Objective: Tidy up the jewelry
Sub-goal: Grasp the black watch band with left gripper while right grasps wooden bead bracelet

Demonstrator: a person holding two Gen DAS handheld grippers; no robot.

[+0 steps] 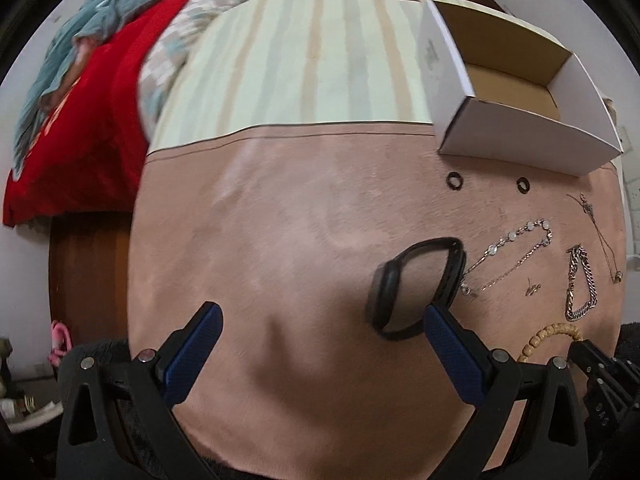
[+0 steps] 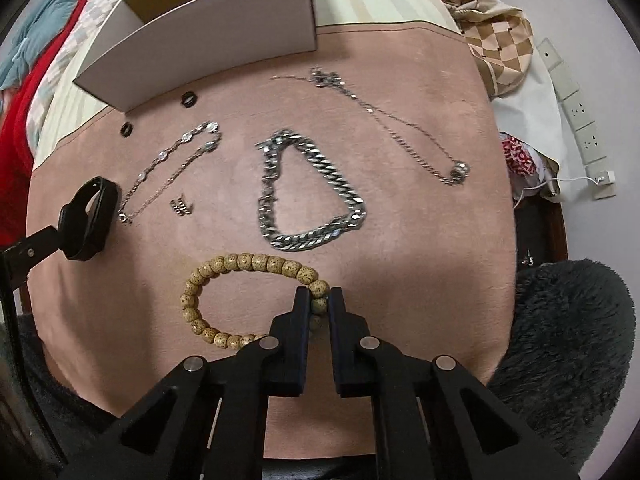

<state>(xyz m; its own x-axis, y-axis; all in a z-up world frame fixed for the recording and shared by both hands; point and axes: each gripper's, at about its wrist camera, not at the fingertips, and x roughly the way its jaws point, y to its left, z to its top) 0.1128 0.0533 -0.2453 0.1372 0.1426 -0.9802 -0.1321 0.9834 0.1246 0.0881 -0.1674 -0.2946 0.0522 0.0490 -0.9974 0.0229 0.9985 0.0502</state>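
On the pink mat my left gripper hangs wide open. Its right finger stands at the near edge of a black wristband, which lies mostly outside the jaws. My right gripper points down, shut on the near right side of a wooden bead bracelet, with a bead pinched between the pads. The rest of the bead loop lies on the mat. Beyond it lie a chunky silver chain, a thin necklace, a crystal bracelet, a small earring and two black rings.
An open white cardboard box stands at the far side of the mat on a striped cloth. Red and teal fabric is piled at the left. A checked cloth and wall sockets are at the right.
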